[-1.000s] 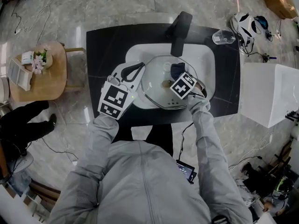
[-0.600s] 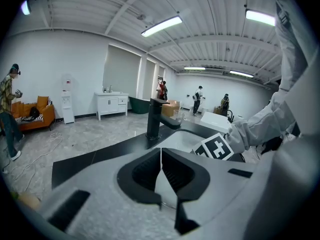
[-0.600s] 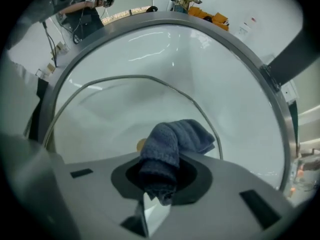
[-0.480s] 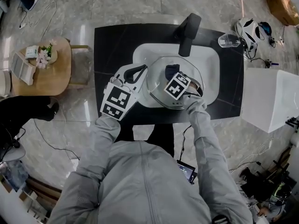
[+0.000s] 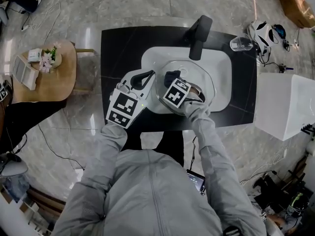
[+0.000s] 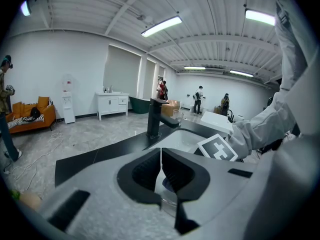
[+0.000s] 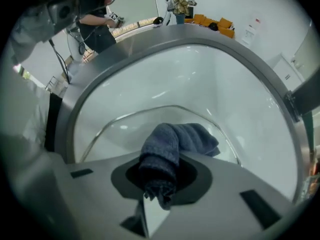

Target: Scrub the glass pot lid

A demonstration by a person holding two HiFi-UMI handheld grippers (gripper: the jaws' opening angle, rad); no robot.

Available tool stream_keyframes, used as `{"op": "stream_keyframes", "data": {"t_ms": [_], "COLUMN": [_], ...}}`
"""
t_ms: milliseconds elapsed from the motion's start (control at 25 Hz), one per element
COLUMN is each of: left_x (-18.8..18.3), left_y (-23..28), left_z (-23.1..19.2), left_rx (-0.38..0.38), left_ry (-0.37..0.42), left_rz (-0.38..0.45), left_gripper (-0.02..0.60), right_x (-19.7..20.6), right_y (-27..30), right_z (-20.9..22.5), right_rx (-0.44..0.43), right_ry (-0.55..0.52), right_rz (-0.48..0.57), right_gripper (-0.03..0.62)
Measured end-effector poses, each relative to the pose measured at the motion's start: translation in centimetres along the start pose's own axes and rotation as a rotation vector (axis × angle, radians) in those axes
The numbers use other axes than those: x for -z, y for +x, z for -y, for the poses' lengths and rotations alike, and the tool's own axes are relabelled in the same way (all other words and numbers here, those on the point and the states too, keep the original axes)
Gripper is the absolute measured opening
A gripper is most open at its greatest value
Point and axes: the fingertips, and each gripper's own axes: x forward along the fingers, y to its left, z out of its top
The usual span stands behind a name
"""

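Note:
The glass pot lid (image 5: 203, 78) is held over the white sink basin (image 5: 221, 63). My left gripper (image 5: 149, 77) is shut on the lid's left rim; in the left gripper view its jaws (image 6: 161, 166) meet on the thin edge of the lid (image 6: 168, 188). My right gripper (image 5: 172, 80) is shut on a blue cloth (image 5: 172, 75) that presses on the left part of the lid. The right gripper view shows the cloth (image 7: 172, 144) bunched in the right gripper (image 7: 160, 176), over the lid's glass (image 7: 145, 126) and its curved rim.
A black faucet (image 5: 198, 32) stands at the back of the basin, set in a black counter (image 5: 118, 48). A clear cup (image 5: 240, 43) sits at the counter's back right. A wooden side table (image 5: 54, 82) is to the left, a white box (image 5: 285, 102) to the right.
My right gripper has slid the cloth leftward across the lid, from its middle toward the left gripper. The left gripper has kept its hold on the rim.

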Motion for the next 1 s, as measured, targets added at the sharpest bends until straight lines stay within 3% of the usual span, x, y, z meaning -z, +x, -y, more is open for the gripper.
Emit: {"op": "stream_keyframes", "data": {"t_ms": [160, 440, 640, 1000], "left_x": [0.0, 0.0, 0.0, -0.2], "left_y": [0.1, 0.0, 0.0, 0.9], "left_z": [0.3, 0.3, 0.4, 1.5], "left_rx": [0.006, 0.004, 0.009, 0.039], "left_ry": [0.004, 0.005, 0.007, 0.015], "left_rz": [0.000, -0.001, -0.001, -0.005], "left_gripper": [0.029, 0.029, 0.029, 0.029], "right_x": [-1.7, -4.9, -3.5, 1.9], "right_y": [0.0, -1.3, -1.4, -2.1], "right_z": [-0.9, -2.4, -3.1, -2.1], "right_rx": [-0.024, -0.148, -0.185, -0.172], "right_ry": [0.005, 0.122, 0.093, 0.077], "right_rz": [0.034, 0.205, 0.169, 0.048], "right_gripper": [0.078, 0.077, 0.078, 0.078]}}
